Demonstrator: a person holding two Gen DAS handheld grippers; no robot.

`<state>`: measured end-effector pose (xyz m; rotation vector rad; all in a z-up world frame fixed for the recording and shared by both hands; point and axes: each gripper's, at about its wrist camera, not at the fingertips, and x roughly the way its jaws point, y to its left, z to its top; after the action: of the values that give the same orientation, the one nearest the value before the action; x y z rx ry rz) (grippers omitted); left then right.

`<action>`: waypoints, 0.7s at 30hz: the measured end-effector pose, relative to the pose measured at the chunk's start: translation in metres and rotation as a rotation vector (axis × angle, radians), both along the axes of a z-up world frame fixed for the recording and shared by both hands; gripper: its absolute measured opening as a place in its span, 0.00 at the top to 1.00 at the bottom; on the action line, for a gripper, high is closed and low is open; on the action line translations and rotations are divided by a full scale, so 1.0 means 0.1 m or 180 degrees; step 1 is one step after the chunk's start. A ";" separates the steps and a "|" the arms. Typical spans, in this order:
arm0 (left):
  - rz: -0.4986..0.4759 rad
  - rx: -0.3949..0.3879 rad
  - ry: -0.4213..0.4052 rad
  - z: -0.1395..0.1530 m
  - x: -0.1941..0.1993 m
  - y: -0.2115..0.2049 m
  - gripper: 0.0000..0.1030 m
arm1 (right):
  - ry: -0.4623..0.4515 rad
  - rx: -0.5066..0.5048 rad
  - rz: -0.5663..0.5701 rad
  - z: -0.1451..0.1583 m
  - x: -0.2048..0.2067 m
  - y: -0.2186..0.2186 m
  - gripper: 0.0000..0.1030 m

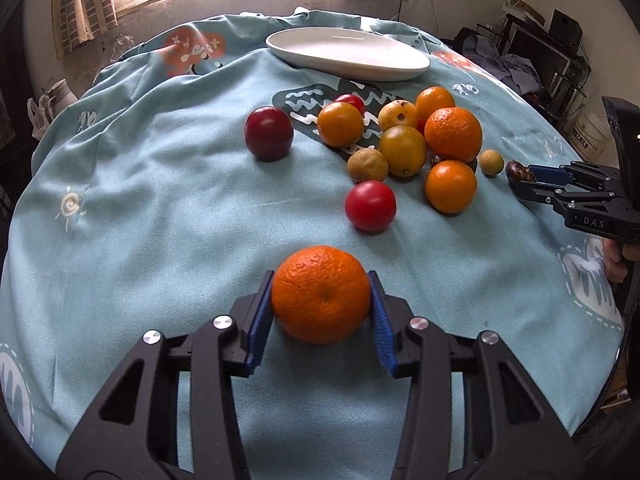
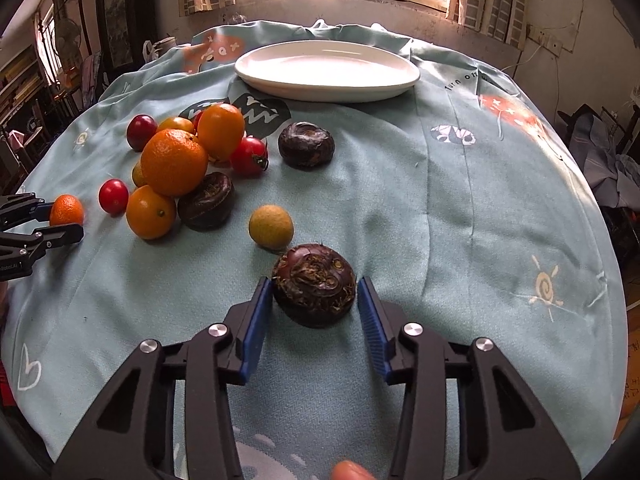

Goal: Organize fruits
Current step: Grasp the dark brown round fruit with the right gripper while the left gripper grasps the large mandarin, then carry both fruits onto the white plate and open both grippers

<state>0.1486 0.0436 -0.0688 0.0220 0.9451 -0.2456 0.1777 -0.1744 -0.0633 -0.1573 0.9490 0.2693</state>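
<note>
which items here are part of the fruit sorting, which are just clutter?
Job: orange in left gripper; water chestnut between right gripper pads; fruit pile; white plate, nothing on it.

Clutter: patterned cloth; curtains; shelving; jug.

Left gripper [image 1: 321, 300] and right gripper [image 2: 315, 298] both angle downward (blue pads facing inward); jaws partly closed.
</note>
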 end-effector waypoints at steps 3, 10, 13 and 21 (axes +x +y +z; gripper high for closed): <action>-0.0001 -0.0061 0.0027 0.01 0.00 0.04 0.57 | 0.0011 0.0021 0.0019 0.03 0.01 -0.02 0.59; -0.0021 -0.0120 -0.0015 0.13 0.07 0.11 0.57 | 0.0067 0.0026 0.0147 0.03 0.08 0.00 0.59; -0.0033 -0.0182 -0.0002 0.13 0.10 0.12 0.57 | 0.0160 0.0008 0.0169 -0.04 0.12 0.02 0.54; -0.0029 -0.0243 -0.0009 0.18 0.13 0.18 0.57 | 0.0126 0.0129 0.0201 0.07 0.16 0.01 0.58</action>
<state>0.1612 0.0614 -0.0506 -0.0435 0.9324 -0.2897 0.1934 -0.1738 -0.0567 -0.1453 0.9783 0.3506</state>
